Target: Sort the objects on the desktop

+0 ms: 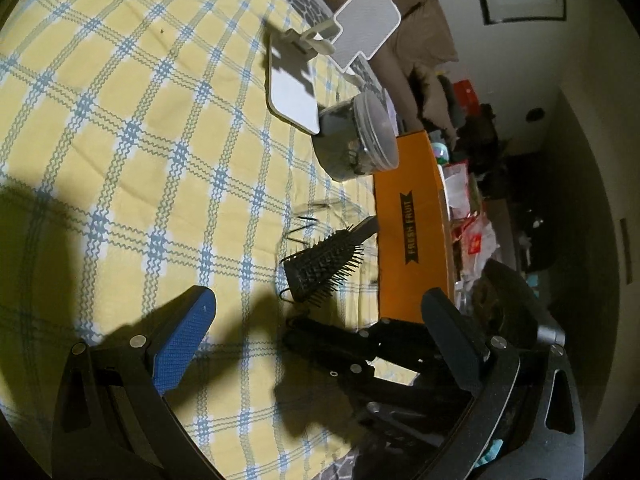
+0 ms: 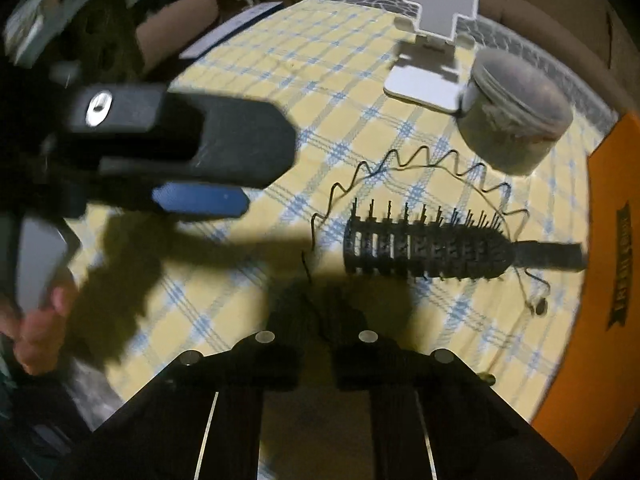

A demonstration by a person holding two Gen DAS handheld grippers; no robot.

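Observation:
A black hairbrush (image 2: 424, 248) lies on the yellow checked cloth (image 2: 320, 80), its handle toward an orange box (image 2: 600, 280). A wavy black wire headband (image 2: 420, 164) arcs around the brush's bristle side. One end of the wire runs down between the dark fingers of my right gripper (image 2: 316, 300), which is shut on it. In the left wrist view the right gripper (image 1: 290, 328) reaches in low, just below the hairbrush (image 1: 324, 268). My left gripper (image 1: 320, 298) hovers open and empty over the cloth, its blue pad (image 1: 184, 340) showing.
A round clear jar (image 1: 356, 140) and a white phone stand (image 1: 320, 60) stand beyond the brush. The orange box (image 1: 412, 232) reads FRESH FRUIT and lies along the cloth's edge. The left gripper (image 2: 270, 178) looms at left, a hand (image 2: 36, 336) below it.

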